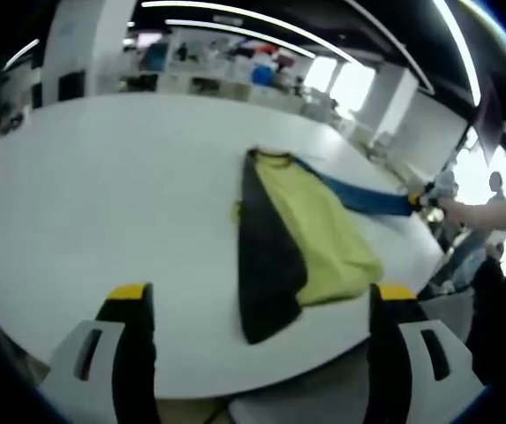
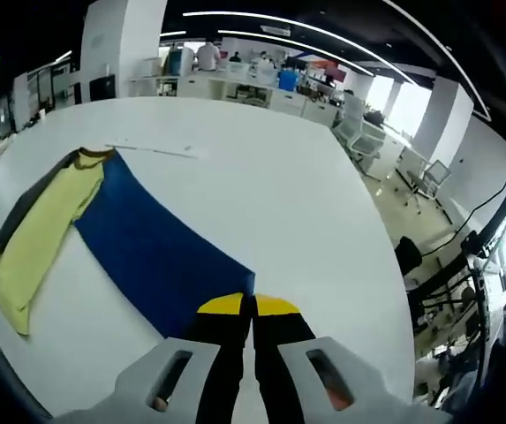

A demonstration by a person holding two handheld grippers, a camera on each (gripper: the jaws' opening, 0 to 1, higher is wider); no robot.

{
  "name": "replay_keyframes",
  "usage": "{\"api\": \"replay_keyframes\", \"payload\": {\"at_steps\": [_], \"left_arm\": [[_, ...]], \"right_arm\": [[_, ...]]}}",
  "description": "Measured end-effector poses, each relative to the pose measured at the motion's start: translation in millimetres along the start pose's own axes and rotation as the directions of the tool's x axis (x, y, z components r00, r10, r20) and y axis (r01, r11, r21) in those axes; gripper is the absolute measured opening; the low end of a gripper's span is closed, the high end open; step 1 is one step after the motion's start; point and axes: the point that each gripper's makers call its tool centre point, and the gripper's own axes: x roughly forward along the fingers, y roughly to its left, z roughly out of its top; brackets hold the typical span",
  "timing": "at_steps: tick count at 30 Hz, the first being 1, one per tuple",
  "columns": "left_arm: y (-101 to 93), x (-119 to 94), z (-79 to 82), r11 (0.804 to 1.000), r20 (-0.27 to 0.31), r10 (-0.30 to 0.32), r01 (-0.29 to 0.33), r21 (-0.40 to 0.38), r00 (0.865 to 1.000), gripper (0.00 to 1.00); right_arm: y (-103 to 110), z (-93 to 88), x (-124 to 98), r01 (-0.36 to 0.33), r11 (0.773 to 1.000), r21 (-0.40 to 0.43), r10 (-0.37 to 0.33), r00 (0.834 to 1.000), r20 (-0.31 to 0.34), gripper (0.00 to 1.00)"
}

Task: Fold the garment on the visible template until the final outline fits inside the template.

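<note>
A garment with black (image 1: 266, 256), yellow-green (image 1: 319, 234) and blue (image 1: 363, 196) panels lies on the white table (image 1: 102, 194). In the left gripper view my left gripper (image 1: 261, 296) stands open, its jaws wide apart above the table's near edge, short of the garment and touching nothing. My right gripper (image 1: 425, 198) comes in from the right there, pulling the blue panel out sideways. In the right gripper view the right gripper (image 2: 251, 306) is shut on the corner of the blue panel (image 2: 160, 243); the yellow-green part (image 2: 41, 230) lies to the left.
A thin pale strip (image 2: 155, 150) lies on the table beyond the garment's collar. Office chairs (image 2: 420, 185) stand off the table's right side. A person's arm (image 1: 487, 212) reaches in behind the right gripper. Desks and shelves (image 1: 226, 71) line the far wall.
</note>
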Motion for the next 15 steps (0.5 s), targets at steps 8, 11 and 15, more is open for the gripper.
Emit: {"api": "replay_keyframes", "payload": {"at_steps": [8,11,15], "left_arm": [[1.0,4.7,0.4,1.0,-0.007,0.015,-0.015,0.003,1.0,0.96],[3.7,7.7,0.4,1.0,-0.01,0.021,-0.021,-0.001,1.0,0.96],[8.5,12.2,2.1,1.0,-0.012,0.025,-0.025,0.002,1.0,0.96]], "right_arm": [[-14.5,-8.1,12.3,0.006,1.0,0.009,-0.006,1.0,-0.028,0.03],[-18.9,-11.7,16.8,0.008,1.0,0.014,-0.007,0.999,-0.038,0.03],[-22.0,-15.0,23.2,0.005,1.0,0.018,-0.004,0.999,-0.047,0.03]]}}
